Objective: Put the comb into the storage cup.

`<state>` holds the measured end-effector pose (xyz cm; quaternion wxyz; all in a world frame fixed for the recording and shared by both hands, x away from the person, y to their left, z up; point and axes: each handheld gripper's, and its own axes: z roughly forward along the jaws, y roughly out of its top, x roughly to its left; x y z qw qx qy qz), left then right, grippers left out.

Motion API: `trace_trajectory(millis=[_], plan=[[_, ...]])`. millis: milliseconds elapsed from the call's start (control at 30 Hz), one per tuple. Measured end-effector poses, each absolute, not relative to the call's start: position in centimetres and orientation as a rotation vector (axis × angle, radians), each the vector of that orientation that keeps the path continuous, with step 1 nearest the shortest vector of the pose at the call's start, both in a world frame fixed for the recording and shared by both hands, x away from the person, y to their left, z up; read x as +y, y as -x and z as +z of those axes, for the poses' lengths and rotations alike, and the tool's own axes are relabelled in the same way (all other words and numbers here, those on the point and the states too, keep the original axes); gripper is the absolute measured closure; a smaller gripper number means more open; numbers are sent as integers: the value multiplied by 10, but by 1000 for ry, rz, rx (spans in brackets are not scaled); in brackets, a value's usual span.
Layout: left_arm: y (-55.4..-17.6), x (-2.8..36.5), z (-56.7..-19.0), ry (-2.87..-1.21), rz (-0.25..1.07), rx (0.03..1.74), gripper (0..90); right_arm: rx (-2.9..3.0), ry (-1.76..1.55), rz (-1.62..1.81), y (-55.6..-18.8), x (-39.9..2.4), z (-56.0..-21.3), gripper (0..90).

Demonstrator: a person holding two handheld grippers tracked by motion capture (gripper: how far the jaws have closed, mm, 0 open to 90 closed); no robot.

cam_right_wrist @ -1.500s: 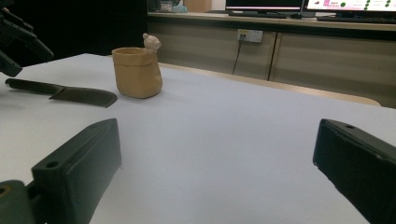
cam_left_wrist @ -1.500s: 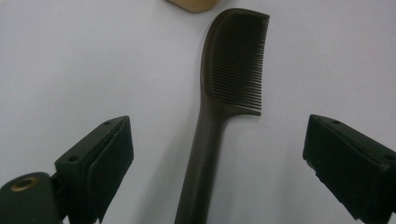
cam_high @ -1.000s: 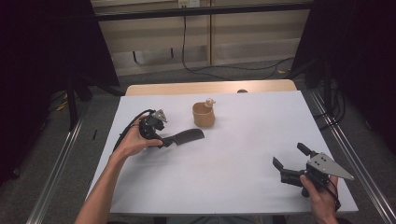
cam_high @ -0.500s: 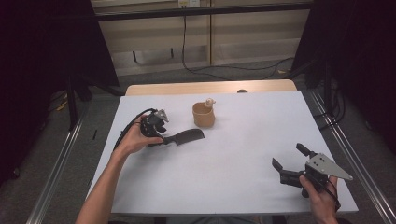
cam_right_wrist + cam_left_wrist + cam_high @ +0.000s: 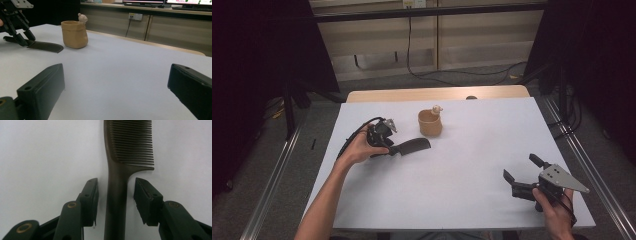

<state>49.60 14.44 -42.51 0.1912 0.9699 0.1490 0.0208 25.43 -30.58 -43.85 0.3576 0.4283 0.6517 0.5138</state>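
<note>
A dark brown comb (image 5: 414, 146) lies flat on the white table (image 5: 462, 200), left of centre. My left gripper (image 5: 391, 146) reaches it from the left. In the left gripper view the comb's handle (image 5: 117, 200) runs up between the jaws of my left gripper (image 5: 116, 182). The jaws have just been closing, and a narrow gap shows on each side of the handle, so the pads are off it. My right gripper (image 5: 521, 167) rests at the near right of the table, held by a hand, open with nothing between its fingers (image 5: 116, 75).
A tan cup (image 5: 430, 124) with a small bear figure (image 5: 437, 108) on its rim stands just beyond the comb's teeth. In the right gripper view the cup (image 5: 74, 34) sits right of the left gripper (image 5: 25, 37). Cables lie on the floor beyond the table.
</note>
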Motion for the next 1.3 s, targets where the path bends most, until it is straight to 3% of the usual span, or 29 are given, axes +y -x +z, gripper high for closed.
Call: trace_trajectory(millis=[167,400,533,1300], plan=[[-497,140,-424,-2751,22,393,635,1678,-1104,1331,-254,-306,-439,1],[-502,143,-426,-2732,-24,401,649,1685,-1104,1330,-254,-306,-439,2],[-508,144,-426,-2735,-52,404,710,1688,-1103,1333,-254,-305,-439,2],[-506,139,-424,-2779,-20,343,727,1688,-1106,1332,-254,-306,-439,2]])
